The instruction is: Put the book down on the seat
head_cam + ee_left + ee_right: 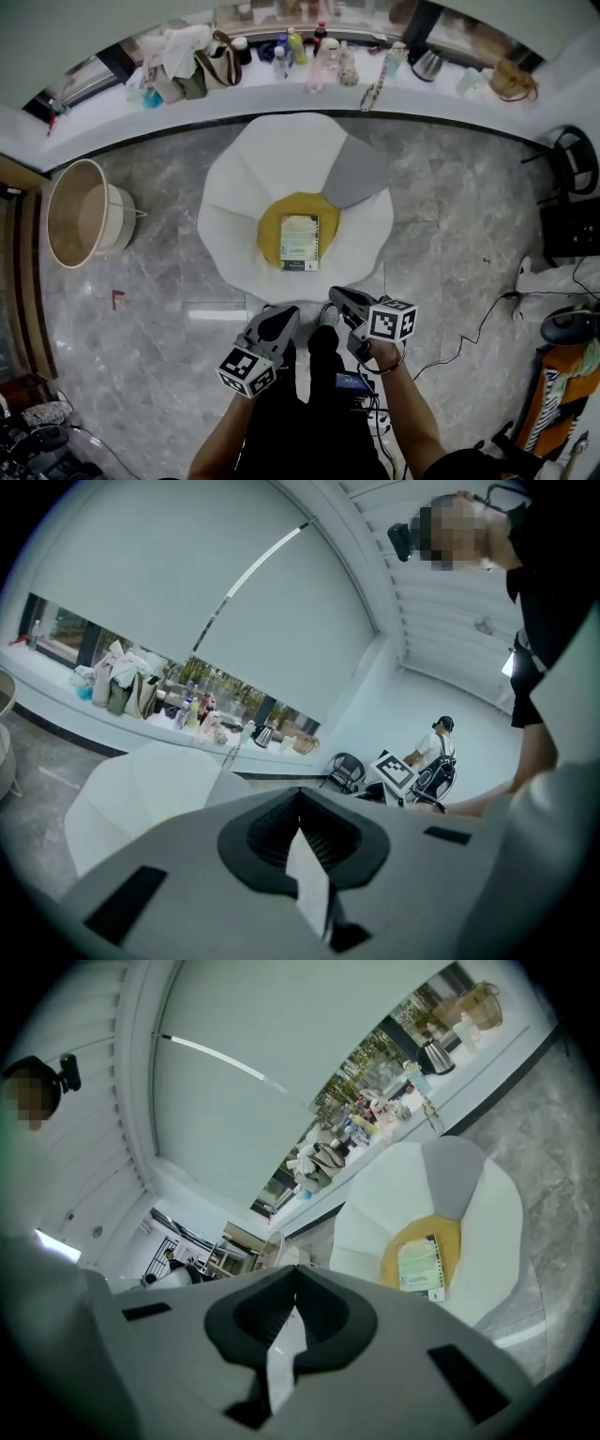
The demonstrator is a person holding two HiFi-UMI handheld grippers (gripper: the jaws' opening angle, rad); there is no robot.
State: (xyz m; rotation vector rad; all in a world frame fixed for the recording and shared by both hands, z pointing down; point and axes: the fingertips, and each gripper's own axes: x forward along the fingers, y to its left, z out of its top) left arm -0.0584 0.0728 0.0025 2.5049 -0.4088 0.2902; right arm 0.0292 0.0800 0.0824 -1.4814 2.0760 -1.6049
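Grey marbled floor [150,309] fills most of the head view, and both tools are held low over it, close to the person's body. The left claw [285,315] is closed, its dark ribbed pads meeting with nothing between them, as the left gripper view shows. The right claw [336,296] sits just beside it, a little further forward. It is closed as well, and the right gripper view shows it empty. Both point towards the chair [281,159], and neither touches anything.

Just beyond the claw tips, the book [300,242] lies flat on the yellow seat [274,220] with its pale green cover facing up, apart from both claws. It rests near the front of the seat, its long side running front to back. White petal-shaped panels rise around the seat, and one grey panel [354,173] stands at the back right.

Further out, a round beige tub [80,211] stands on the floor at the left. A black cable [478,328] trails across the floor at the right. Behind the chair, a long white ledge [450,98] under the window carries bags [220,61], bottles [295,47] and a kettle [427,64].
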